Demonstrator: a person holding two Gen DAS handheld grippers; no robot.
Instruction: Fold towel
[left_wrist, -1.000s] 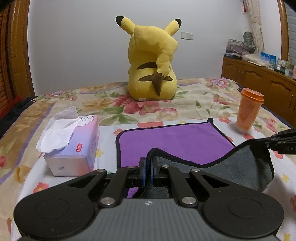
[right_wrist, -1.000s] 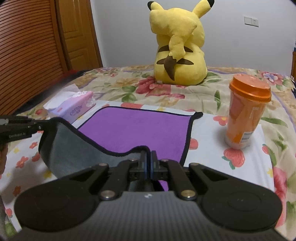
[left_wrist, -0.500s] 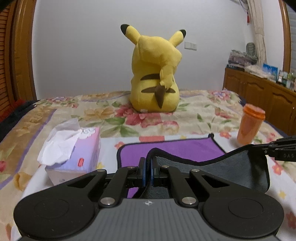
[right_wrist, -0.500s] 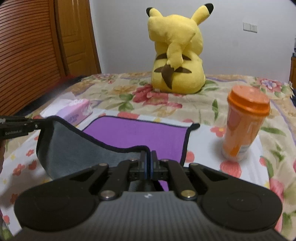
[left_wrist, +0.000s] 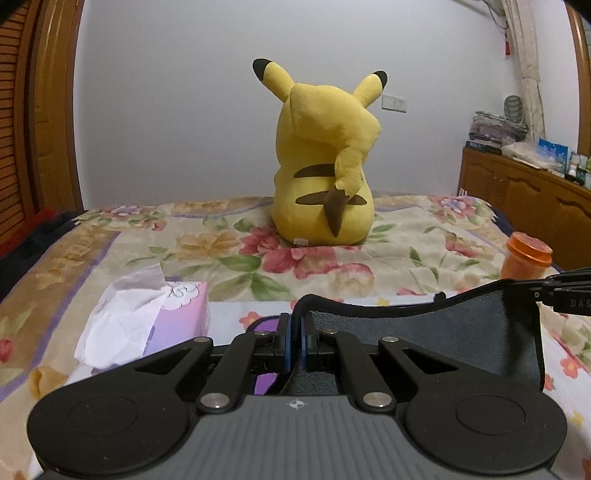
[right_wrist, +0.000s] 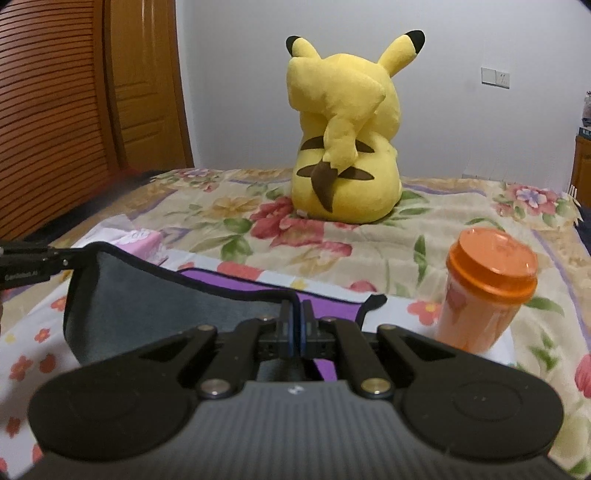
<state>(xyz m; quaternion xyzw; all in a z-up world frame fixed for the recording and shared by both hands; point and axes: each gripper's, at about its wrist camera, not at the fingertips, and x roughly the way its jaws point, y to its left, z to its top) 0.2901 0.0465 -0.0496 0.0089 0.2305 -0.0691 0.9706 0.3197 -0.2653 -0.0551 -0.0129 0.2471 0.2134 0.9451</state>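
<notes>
The towel (left_wrist: 443, 332) is purple on one face and grey on the other, with a black hem. It lies on the bed, and its near edge is lifted so the grey side sags between both grippers. My left gripper (left_wrist: 294, 325) is shut on the near left corner. My right gripper (right_wrist: 295, 314) is shut on the near right corner; the towel (right_wrist: 147, 295) hangs to its left. Each gripper's tip shows in the other's view, the right gripper (left_wrist: 554, 291) and the left gripper (right_wrist: 40, 260). The purple face (right_wrist: 236, 277) shows beyond the lifted edge.
A yellow Pikachu plush (left_wrist: 325, 173) sits at the back of the floral bed (left_wrist: 406, 236). A tissue box (left_wrist: 147, 325) stands left of the towel. An orange lidded cup (right_wrist: 484, 288) stands right of it. A wooden cabinet (left_wrist: 535, 206) is at the right, a wooden door (right_wrist: 74, 110) at the left.
Both grippers have risen and moved forward with the near edge of the towel. More of the purple face is hidden behind the lifted grey side.
</notes>
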